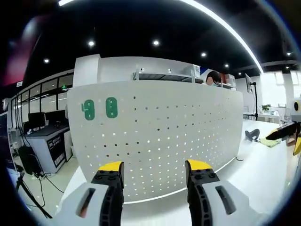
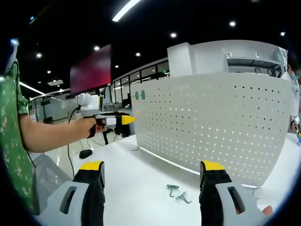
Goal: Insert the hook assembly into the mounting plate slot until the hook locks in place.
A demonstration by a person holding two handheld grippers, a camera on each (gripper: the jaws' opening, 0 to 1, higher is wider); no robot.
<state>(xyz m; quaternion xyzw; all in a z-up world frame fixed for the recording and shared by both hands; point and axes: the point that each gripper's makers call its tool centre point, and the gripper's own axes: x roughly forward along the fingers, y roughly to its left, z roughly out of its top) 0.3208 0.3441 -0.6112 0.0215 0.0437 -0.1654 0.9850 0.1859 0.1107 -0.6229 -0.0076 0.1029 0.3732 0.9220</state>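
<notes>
Hooks (image 2: 178, 193) lie loose on the white table (image 2: 136, 183), between the right gripper (image 2: 153, 172) jaws and a bit ahead of them, near side of the pegboard panel (image 2: 211, 122). Look like two small green-grey wire pieces, touching or overlapping; too small to tell shape exactly. Right gripper is spread wide, nothing between the jaws. Left gripper (image 1: 154, 170) also spread, empty, pointing straight at the panel w/ the table edge below.

Further out in the right gripper view: person's hand (image 2: 89, 127) holds the left gripper off to the left, near the panel's left end, well apart from the hooks. Panel stands upright on the table, curved by the lens, rows of small holes, two green tags (image 1: 99, 108) top left of it in the left gripper view. Beyond: office desks, monitors, ceiling lights.

Risks, as I judge them:
- Hooks thin and flat on a smooth top; jaws could skid them away or pinch both at once if closing w/o lining up on one.
- Bad pinch angle means the hook tips won't meet the holes; may push the panel back, since nothing braces it yet.
- Left gripper far from the job, so no steadying available.
- Many like holes; easy to seat one prong and not the other, i.e. no lock.
- Hook dropped behind the panel goes out of view.
</notes>
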